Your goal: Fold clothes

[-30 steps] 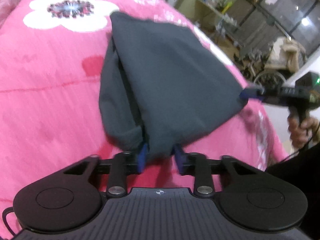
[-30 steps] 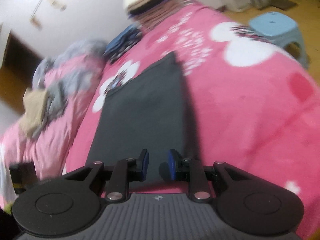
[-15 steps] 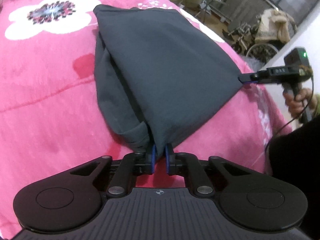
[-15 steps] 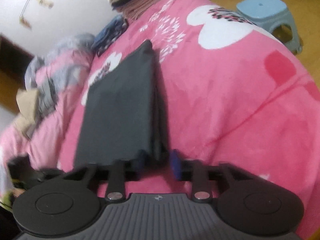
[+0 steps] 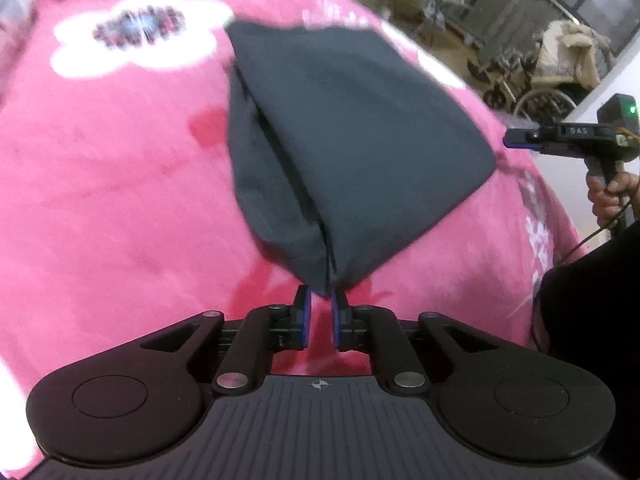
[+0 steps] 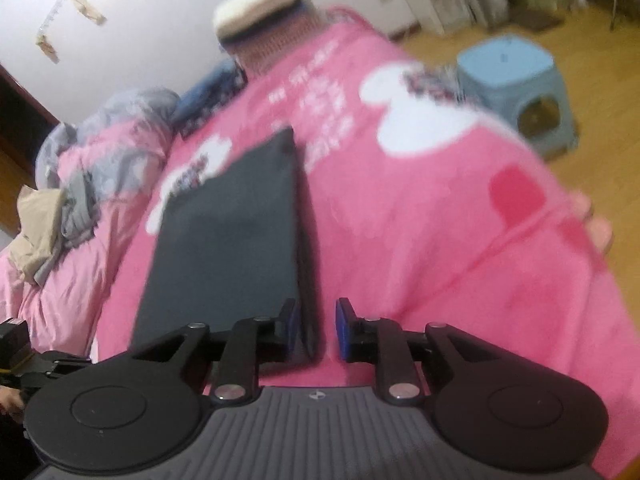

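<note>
Dark garment (image 5: 352,152) folded flat on pink bed (image 5: 112,208). Left gripper (image 5: 319,314) angled down at its near corner, fingers just parted, narrow gap, corner tip at the pads, not clamped. Right gripper (image 6: 316,328) angled down at the garment's near edge, fingers just widened, fold between them, unpinched.

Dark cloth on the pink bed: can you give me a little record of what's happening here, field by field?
Garment: dark grey cloth, folded over, lying on the pink flowered blanket
Left gripper: jaws have just been opening, slightly apart; the cloth's near corner sits at their tips, not pinched
Right gripper: jaws have just been opening, apart; not pinching the cloth
Nearby: blue stool on the floor; stack of folded clothes at the bed's far end
</note>
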The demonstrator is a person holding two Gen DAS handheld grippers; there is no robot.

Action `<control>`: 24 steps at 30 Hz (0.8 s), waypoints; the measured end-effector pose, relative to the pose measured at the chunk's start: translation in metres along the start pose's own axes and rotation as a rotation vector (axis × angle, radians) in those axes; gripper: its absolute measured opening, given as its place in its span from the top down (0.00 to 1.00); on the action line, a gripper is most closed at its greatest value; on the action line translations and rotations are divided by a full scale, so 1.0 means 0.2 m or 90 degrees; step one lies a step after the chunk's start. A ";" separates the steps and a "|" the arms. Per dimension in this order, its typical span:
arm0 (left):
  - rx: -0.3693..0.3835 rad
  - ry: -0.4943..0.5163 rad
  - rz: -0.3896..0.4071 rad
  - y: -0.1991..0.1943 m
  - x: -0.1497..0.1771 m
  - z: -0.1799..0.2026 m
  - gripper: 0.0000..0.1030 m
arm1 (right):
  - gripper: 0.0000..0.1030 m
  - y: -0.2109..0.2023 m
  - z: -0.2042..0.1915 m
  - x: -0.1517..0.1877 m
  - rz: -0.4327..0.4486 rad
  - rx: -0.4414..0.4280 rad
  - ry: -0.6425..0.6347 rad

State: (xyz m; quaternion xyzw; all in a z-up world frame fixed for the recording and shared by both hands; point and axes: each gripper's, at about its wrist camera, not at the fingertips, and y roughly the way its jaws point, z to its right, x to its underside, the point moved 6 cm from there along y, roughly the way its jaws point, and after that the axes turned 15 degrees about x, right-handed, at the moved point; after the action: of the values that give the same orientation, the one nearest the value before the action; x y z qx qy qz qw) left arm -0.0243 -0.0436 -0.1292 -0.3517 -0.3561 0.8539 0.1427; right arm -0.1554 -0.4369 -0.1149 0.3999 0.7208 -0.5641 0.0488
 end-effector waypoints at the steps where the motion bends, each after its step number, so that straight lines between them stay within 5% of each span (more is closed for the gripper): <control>1: 0.004 0.008 0.017 -0.01 -0.02 0.03 0.90 | 0.79 -0.01 -0.03 -0.02 0.014 -0.003 -0.011; 9: 0.042 0.027 0.060 0.19 -0.17 0.13 0.90 | 0.79 0.10 -0.34 -0.07 0.042 -0.053 -0.134; 11: 0.010 0.006 0.034 0.25 -0.14 0.07 0.90 | 0.79 0.15 -0.38 -0.07 0.042 -0.053 -0.156; 17: 0.007 -0.059 0.033 0.27 -0.10 -0.03 0.89 | 0.87 0.33 -0.27 -0.03 -0.001 -0.002 -0.159; 24: 0.017 -0.067 0.041 0.19 -0.12 0.02 0.84 | 0.85 0.17 -0.36 -0.13 0.050 -0.034 -0.155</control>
State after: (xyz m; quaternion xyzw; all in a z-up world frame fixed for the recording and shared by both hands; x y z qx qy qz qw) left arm -0.0106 -0.0845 -0.1422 -0.3160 -0.3403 0.8799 0.1008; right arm -0.0899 -0.3880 -0.1020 0.3549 0.7081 -0.5866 0.1689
